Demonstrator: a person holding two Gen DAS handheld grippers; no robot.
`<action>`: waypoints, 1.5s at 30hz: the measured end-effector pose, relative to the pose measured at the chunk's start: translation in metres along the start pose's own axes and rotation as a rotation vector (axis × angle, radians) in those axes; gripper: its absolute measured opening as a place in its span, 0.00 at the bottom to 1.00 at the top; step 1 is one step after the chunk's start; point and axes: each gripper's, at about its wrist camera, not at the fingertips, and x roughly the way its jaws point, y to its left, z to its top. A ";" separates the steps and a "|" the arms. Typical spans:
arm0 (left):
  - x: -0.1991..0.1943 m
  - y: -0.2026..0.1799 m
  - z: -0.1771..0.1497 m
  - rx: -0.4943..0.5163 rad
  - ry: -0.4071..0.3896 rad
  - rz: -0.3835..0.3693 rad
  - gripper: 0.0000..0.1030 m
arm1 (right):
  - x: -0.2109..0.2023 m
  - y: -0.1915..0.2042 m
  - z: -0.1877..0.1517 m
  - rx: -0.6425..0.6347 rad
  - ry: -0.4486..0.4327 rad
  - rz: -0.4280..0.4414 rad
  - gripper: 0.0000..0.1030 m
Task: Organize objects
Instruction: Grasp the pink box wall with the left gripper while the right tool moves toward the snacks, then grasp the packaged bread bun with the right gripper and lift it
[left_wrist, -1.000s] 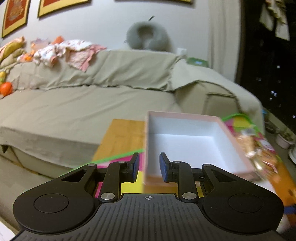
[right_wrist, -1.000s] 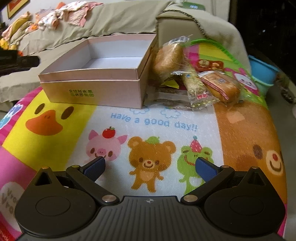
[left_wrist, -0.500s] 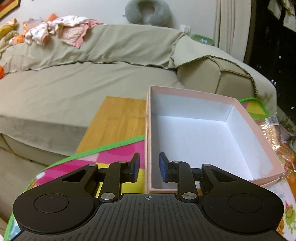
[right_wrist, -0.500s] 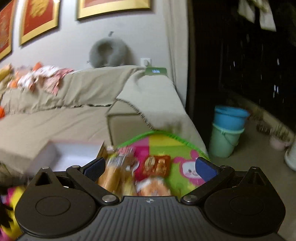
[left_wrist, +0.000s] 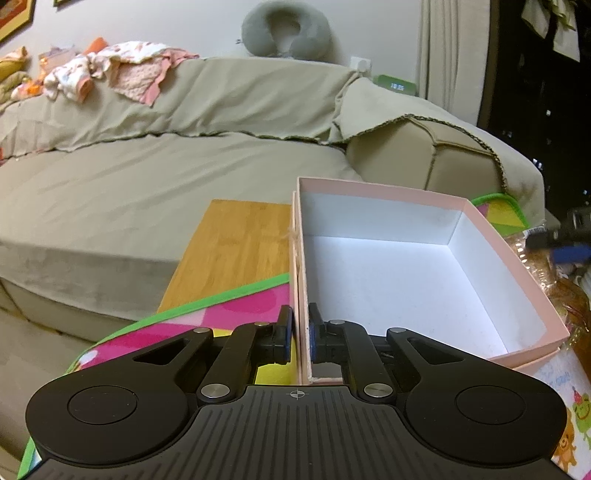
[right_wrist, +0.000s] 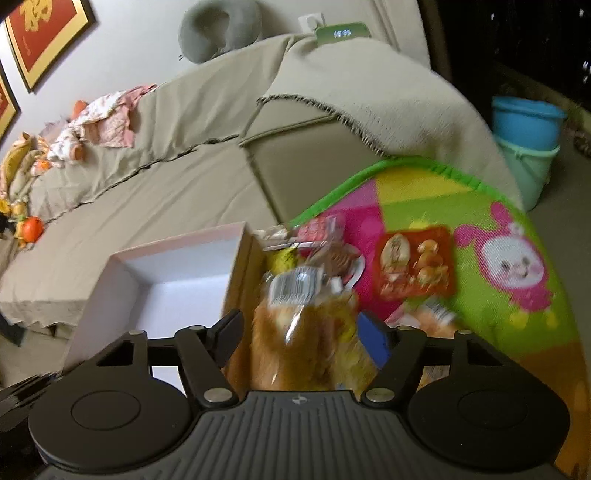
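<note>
Box wall clamped by left gripper; right gripper closing around a bagged bread roll.

Left gripper (left_wrist: 300, 338) pinches the near-left wall of the empty pink box (left_wrist: 480, 229), one pad outside and one inside, probably to steady the box for loading. Right gripper (right_wrist: 301, 334) has just been closing: its jaws straddle a wrapped bread roll (right_wrist: 306, 332) just beside the box's right wall, with the right pad at the wrapper; a firm clamp cannot be confirmed through blur. More snack packets (right_wrist: 413, 262) lie beyond on the cartoon mat (right_wrist: 509, 266) covering the surface. The box interior is clear, so a short lift over the right rim should suffice. Bare wood (left_wrist: 236, 251) and the sofa (left_wrist: 147, 184) border the far side.
</note>
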 end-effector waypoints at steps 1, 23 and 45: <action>-0.002 0.001 -0.001 -0.005 -0.003 0.006 0.09 | -0.001 0.001 0.005 -0.018 -0.023 -0.020 0.67; -0.015 0.010 -0.013 -0.055 -0.034 0.027 0.10 | 0.126 0.008 0.092 -0.097 0.317 -0.131 0.46; -0.015 0.004 -0.017 -0.022 -0.076 0.017 0.10 | -0.125 0.006 -0.080 -0.394 0.104 0.062 0.79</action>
